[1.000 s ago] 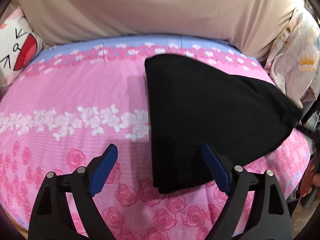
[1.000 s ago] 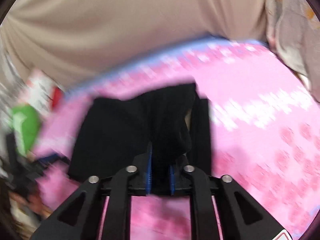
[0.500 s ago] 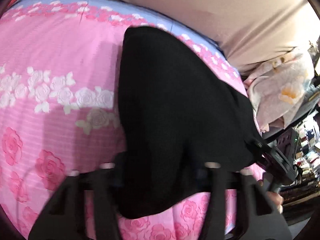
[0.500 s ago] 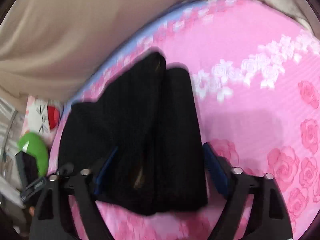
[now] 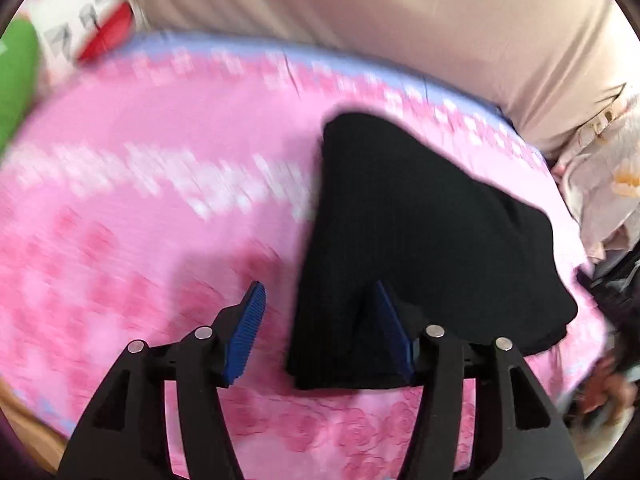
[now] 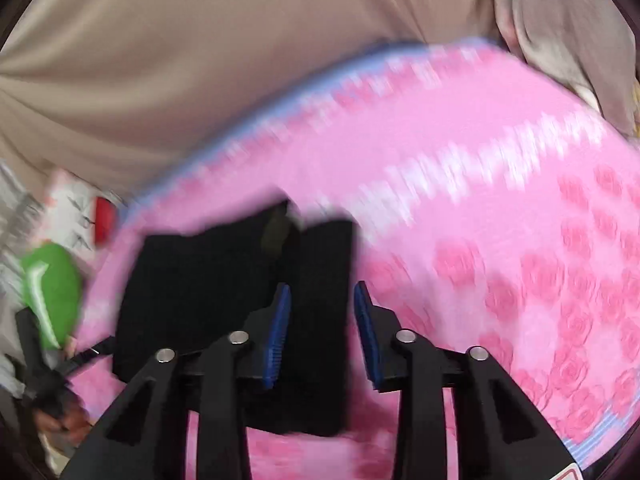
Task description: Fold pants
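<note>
The black pants lie folded into a thick flat pile on the pink rose-print bed cover. My left gripper hovers at the pile's near left corner. Its jaws are opening: the right pad is over the cloth and the left pad stands apart over the cover. In the right wrist view the pants lie left of centre. My right gripper straddles the pile's narrow right-hand fold. Its jaws are closing, and the pads do not visibly press the cloth.
A beige sheet rises behind the bed. A white cushion with red marks and a green object sit at the far left. A floral cloth lies on the right. A hand shows at the lower right edge.
The left gripper has slid left off the pants and its jaws have widened. The right gripper let go of the fold it held a second ago, spread, and now stands narrower.
</note>
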The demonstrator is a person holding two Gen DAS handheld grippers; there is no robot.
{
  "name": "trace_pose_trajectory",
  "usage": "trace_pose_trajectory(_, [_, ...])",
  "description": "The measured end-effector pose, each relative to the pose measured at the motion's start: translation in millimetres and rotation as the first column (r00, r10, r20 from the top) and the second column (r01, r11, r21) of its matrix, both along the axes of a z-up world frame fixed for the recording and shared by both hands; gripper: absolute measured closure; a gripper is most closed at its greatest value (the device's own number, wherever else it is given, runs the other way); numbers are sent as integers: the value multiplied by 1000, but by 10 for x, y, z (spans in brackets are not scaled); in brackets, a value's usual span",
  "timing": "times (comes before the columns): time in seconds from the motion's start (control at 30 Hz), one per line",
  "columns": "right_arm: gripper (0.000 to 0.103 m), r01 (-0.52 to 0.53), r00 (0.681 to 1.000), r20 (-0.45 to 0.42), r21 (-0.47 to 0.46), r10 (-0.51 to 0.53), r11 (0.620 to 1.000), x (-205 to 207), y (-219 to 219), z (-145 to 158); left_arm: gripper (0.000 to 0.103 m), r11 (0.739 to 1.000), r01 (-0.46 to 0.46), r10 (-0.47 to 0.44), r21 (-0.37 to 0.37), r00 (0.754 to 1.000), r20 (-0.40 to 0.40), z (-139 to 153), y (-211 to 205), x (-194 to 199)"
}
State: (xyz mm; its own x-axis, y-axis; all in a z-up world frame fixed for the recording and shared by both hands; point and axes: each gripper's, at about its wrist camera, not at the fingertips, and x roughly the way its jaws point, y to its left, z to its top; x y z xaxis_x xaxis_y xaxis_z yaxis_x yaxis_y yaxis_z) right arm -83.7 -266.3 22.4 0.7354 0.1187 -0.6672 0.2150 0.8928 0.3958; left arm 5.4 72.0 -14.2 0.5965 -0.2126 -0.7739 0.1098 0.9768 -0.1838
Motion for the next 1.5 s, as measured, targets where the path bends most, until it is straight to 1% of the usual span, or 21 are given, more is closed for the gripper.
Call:
trace_pose_trajectory(0.07, [77,-61,997,46,-96,65,994,101,262,274,42,999,-25,21,48,997,80,183,-60,-35])
trace_pose_trajectory(0.13, [79,-199,976,63,-116,207,973,344,633,394,40,995,-17,5,95,991,131,291,-162,-41])
trace_pose_trajectory(0.23, [82,-339,940,-19,-142,340,930,833,1065,158,29,991,24,-43,130,988,149,283,-421,26])
trace_pose_trajectory(0.3, [86,-357,928,-191,-222,319,907,1282,1138,-301,25,984,41,-65,172,988,137,171,-555,61])
trace_pose_trajectory(0.37, [89,-304,946,-165,-151,279,941,1424,968,-433,25,963,30,-64,269,991,119,-10,-694,163])
trace_pose_trajectory(0.4, [99,-248,959,-170,-109,228,963,1402,867,-361,24,950,10,-49,313,992,119,-83,-705,196])
trace_pose_trajectory(0.43, [94,-218,968,-145,-101,203,971,1322,805,-261,21,946,-2,-40,325,992,123,-105,-705,196])
trace_pose_trajectory(0.47, [85,-200,977,-102,-100,190,975,1202,766,-169,18,946,-14,-30,324,991,131,-115,-669,187])
trace_pose_trajectory(0.5, [56,-171,984,-73,-120,163,978,1026,715,-78,17,950,-16,-26,313,991,130,-116,-631,192])
trace_pose_trajectory(0.53, [41,-150,988,-57,-139,144,979,863,658,-43,17,957,-12,-24,291,992,122,-102,-569,196])
trace_pose_trajectory(0.6, [41,-138,990,-60,-139,131,981,527,507,-69,17,965,-10,-20,262,994,111,-87,-495,180])
trace_pose_trajectory(0.77, [40,-171,976,-127,64,178,983,186,320,-416,17,972,-2,-26,235,993,114,-21,-478,77])
trace_pose_trajectory(0.87, [39,-170,978,-114,43,174,985,145,367,-509,16,972,19,-48,235,992,117,-5,-571,40])
trace_pose_trajectory(0.9, [50,-175,979,-108,10,175,985,186,421,-523,16,970,22,-52,243,992,119,-6,-621,28])
trace_pose_trajectory(0.93, [71,-178,979,-109,-34,173,983,216,474,-518,16,969,27,-57,247,992,116,-7,-657,22])
trace_pose_trajectory(1.03, [90,-212,975,-80,-74,206,974,254,517,-326,16,969,31,-61,244,991,116,32,-707,-17])
trace_pose_trajectory(1.1, [90,-234,972,-32,-90,232,968,172,547,-113,14,968,31,-65,249,989,132,68,-720,-57])
trace_pose_trajectory(1.17, [81,-240,971,-34,-89,238,967,141,554,-77,12,966,20,-58,259,989,138,63,-725,-67])
trace_pose_trajectory(1.3, [66,-219,968,-124,-6,216,976,141,448,-444,12,969,25,-50,244,994,97,-9,-708,-19])
trace_pose_trajectory(1.4, [59,-212,972,-84,102,221,972,94,369,-571,12,969,37,-60,243,995,86,-41,-714,-30])
trace_pose_trajectory(1.5, [57,-233,968,-65,106,240,967,145,447,-611,12,968,46,-68,247,995,80,-64,-759,-40])
